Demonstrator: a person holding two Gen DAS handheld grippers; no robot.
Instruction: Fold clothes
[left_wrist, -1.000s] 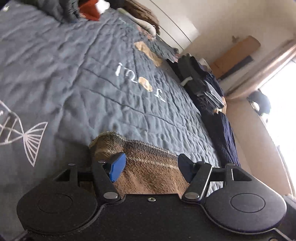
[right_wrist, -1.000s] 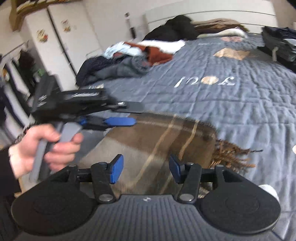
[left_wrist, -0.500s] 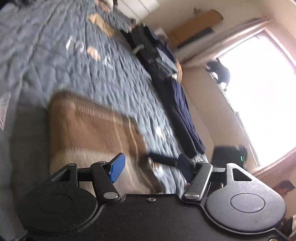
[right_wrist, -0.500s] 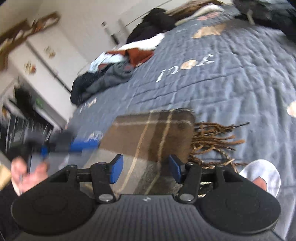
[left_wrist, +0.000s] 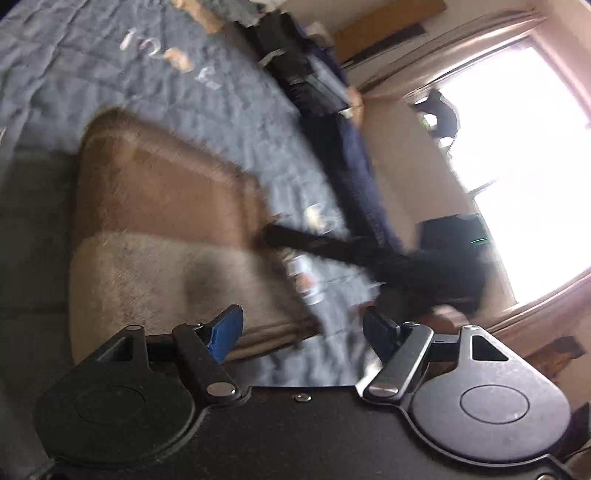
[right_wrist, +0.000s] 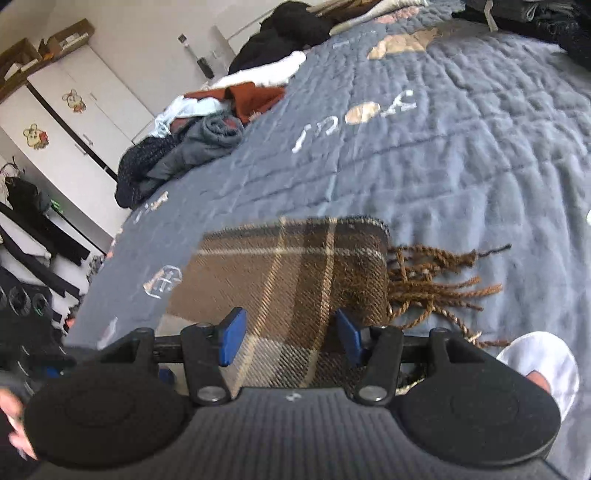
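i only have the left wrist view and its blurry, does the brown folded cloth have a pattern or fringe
Observer: Yes. The right wrist view shows the brown plaid woven scarf with cream stripes, and a twisted brown fringe spread on the grey-blue quilted bedspread.
Operator: is the right hand-held gripper holding it
Observer: No. The right hand-held gripper is open above the scarf, its blue pads apart.
Operator: anything left to fold
Observer: A pile of crumpled mixed clothes lies at the bed's far left edge.
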